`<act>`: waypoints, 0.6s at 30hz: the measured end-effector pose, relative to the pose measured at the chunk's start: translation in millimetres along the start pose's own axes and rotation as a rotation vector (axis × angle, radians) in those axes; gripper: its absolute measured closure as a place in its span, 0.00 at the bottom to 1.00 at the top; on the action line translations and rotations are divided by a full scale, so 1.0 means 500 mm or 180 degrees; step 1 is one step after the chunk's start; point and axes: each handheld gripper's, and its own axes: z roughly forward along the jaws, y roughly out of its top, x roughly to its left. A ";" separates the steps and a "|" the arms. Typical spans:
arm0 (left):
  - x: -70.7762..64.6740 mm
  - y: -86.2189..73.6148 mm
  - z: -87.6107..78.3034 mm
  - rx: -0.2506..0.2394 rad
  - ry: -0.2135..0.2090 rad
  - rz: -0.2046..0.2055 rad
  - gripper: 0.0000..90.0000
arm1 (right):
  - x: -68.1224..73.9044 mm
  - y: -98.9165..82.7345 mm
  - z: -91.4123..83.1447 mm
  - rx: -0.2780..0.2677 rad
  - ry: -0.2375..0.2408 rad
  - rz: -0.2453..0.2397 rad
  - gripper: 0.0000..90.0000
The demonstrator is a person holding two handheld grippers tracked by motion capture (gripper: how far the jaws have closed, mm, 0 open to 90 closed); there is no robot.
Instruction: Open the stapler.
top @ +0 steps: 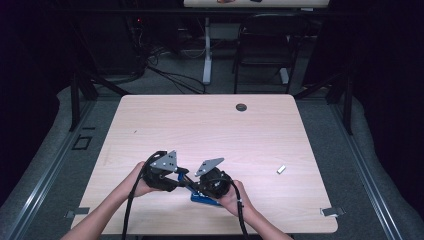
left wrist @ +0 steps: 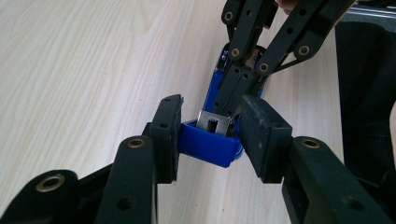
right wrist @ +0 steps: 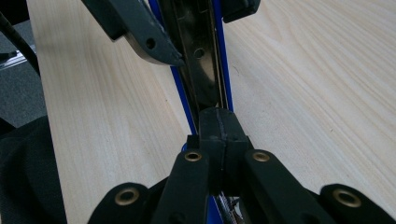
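We see a light wooden table from above, with two forearms coming in from the bottom edge and a gripper in each hand. The left gripper and the right gripper meet near the front edge of the table, a little left of its middle, their jaws pointing at each other. Between and under them lies a blue stapler; from the high view we make out little more than a sliver of blue, the rest hidden by the grippers and hands.

In the left gripper view, the left gripper has its jaws partly open and set on either side of the stapler, at its blue end, where a small metal part shows. The near jaw seems to press the blue side; whether the far jaw touches we cannot tell. The right gripper comes down from the top of that view onto the stapler's middle, its upper links cut off by the frame.

In the right gripper view, the right gripper has its jaws closed together, pads meeting with no gap we can see, over the stapler, whose dark metal channel runs away between blue edges. Whether the pads pinch anything thin we cannot make out.

A small white piece lies well apart on the right of the table, too small to identify. A dark round hole sits near the far edge.
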 end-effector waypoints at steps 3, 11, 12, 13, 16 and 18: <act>-0.001 0.007 0.001 -0.0008 0.0027 0.0060 0.66 | -0.002 -0.001 -0.001 -0.0020 0.0007 0.0009 1.00; -0.001 0.010 0.000 -0.0001 0.0024 0.0201 0.68 | -0.001 -0.001 -0.001 -0.0019 0.0019 -0.0014 1.00; -0.001 0.012 0.001 0.0004 0.0029 0.0219 0.68 | -0.002 -0.001 -0.001 -0.0022 0.0017 -0.0015 1.00; 0.000 0.015 0.001 0.0018 0.0032 0.0237 0.68 | -0.002 -0.002 0.000 -0.0037 0.0025 -0.0006 1.00; -0.002 0.022 0.002 -0.0082 0.0071 0.0253 0.68 | -0.004 -0.002 0.000 -0.0034 0.0035 -0.0002 1.00; -0.003 0.026 0.005 -0.0047 0.0040 0.0286 0.70 | -0.002 -0.001 0.001 -0.0006 0.0024 -0.0039 1.00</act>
